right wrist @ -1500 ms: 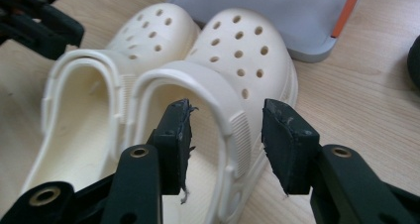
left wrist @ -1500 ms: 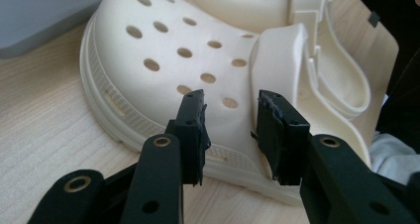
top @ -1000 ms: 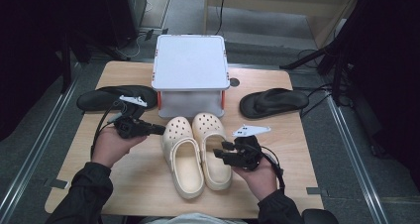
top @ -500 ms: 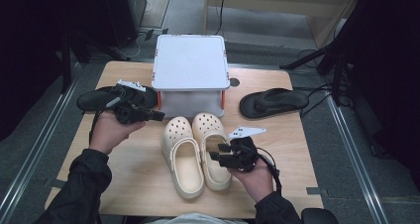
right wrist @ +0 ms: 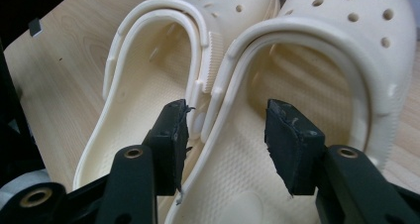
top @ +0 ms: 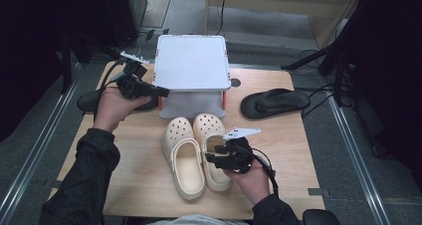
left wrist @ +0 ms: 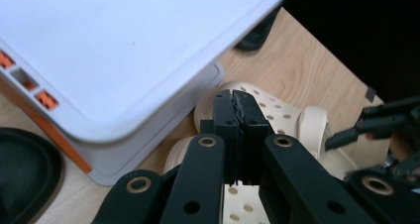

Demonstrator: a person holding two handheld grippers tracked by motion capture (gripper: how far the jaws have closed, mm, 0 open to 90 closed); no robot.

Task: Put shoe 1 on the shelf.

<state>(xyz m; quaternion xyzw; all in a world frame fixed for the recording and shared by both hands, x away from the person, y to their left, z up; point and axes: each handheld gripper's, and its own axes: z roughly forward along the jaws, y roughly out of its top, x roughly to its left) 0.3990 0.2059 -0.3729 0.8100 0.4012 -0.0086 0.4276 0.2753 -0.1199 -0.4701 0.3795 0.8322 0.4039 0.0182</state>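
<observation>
Right gripper (top: 215,154), fingers apart and just opening over the right clog (top: 211,148), should straddle its inner wall squarely; left gripper (top: 161,91) fingers together.

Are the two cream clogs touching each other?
Touching. In the right gripper view the left clog and right clog press together along their inner sides, with no gap.
</observation>
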